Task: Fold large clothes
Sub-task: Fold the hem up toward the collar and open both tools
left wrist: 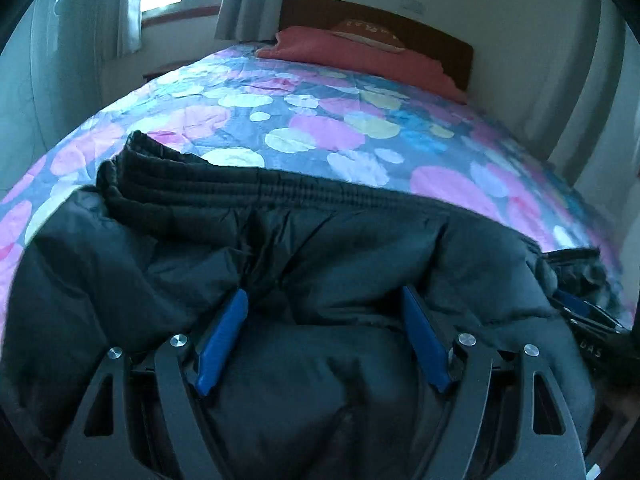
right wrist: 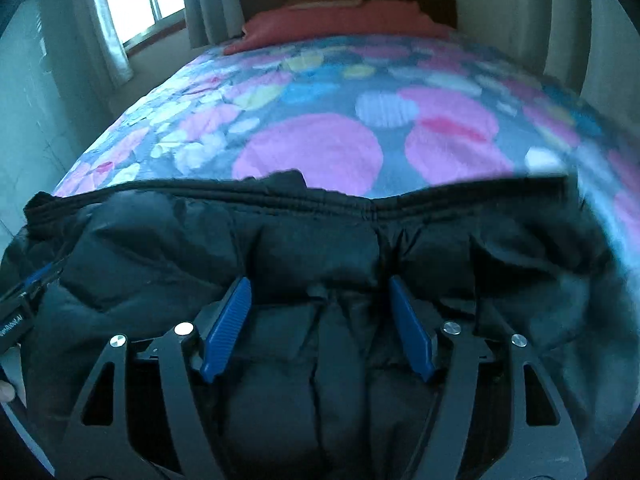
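Note:
A black puffy jacket (left wrist: 328, 248) lies bunched across the near end of the bed; it also fills the lower half of the right wrist view (right wrist: 320, 240). Its ribbed hem runs along the far edge. My left gripper (left wrist: 326, 296) has its blue fingers spread wide, with jacket fabric bulging between them. My right gripper (right wrist: 320, 284) is likewise wide open over the jacket, fabric lying between its fingers. The right gripper shows at the right edge of the left wrist view (left wrist: 580, 308), and the left gripper at the left edge of the right wrist view (right wrist: 32, 280).
The bed has a quilt (left wrist: 320, 120) with pink, blue and yellow circles. A red pillow (left wrist: 360, 56) lies at the dark headboard (left wrist: 400, 20). A window with curtains (left wrist: 132, 4) is at far left.

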Action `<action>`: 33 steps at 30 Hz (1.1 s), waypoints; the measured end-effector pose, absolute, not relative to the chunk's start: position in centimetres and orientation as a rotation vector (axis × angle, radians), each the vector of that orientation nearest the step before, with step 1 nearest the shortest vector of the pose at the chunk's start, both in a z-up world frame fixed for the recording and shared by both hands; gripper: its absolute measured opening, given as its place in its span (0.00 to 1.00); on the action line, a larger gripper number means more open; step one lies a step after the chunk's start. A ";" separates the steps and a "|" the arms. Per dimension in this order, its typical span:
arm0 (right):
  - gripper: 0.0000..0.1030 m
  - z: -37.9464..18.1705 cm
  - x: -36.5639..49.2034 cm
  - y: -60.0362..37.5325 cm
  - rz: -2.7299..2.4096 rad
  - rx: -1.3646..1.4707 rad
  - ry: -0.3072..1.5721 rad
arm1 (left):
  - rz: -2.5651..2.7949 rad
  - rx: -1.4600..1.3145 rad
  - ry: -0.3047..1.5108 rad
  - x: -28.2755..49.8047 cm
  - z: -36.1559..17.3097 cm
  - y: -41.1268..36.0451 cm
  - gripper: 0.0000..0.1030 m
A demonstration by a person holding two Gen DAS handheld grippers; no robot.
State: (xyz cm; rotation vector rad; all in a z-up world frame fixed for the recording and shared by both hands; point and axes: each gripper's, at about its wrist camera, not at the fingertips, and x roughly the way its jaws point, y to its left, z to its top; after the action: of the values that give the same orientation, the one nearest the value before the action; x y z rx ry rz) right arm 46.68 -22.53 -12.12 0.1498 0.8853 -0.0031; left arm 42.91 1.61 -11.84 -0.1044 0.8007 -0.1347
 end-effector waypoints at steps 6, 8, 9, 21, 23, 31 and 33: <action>0.68 -12.5 47.1 -22.3 -0.028 0.127 0.881 | -0.099 -0.035 0.838 44.1 -13.0 0.5 0.75; 0.67 -11.5 46.9 -22.6 -0.014 0.139 0.886 | -0.114 -0.033 0.874 43.9 -12.3 0.8 0.75; 0.67 -10.8 46.5 -23.0 0.000 0.158 0.875 | -0.130 -0.048 0.885 43.5 -11.5 1.3 0.75; 0.70 -13.0 46.6 -33.8 -0.171 0.279 0.912 | -0.026 -0.116 0.858 45.0 -12.0 7.9 0.75; 0.72 -13.6 46.7 -33.6 -0.178 0.263 0.901 | -0.008 -0.091 0.862 45.4 -13.0 7.3 0.76; 0.73 -14.0 46.7 -33.1 -0.200 0.254 0.857 | -0.005 -0.105 0.856 46.0 -14.4 7.2 0.78; 0.73 -14.0 46.5 -33.2 -0.200 0.254 0.856 | -0.004 -0.103 0.858 46.0 -14.5 7.2 0.78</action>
State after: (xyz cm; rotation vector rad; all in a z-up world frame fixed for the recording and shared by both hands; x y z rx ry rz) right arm 46.53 -33.16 -13.98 0.2536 0.8560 -0.2002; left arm 46.02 7.19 -14.51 -0.1034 0.8581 -0.0041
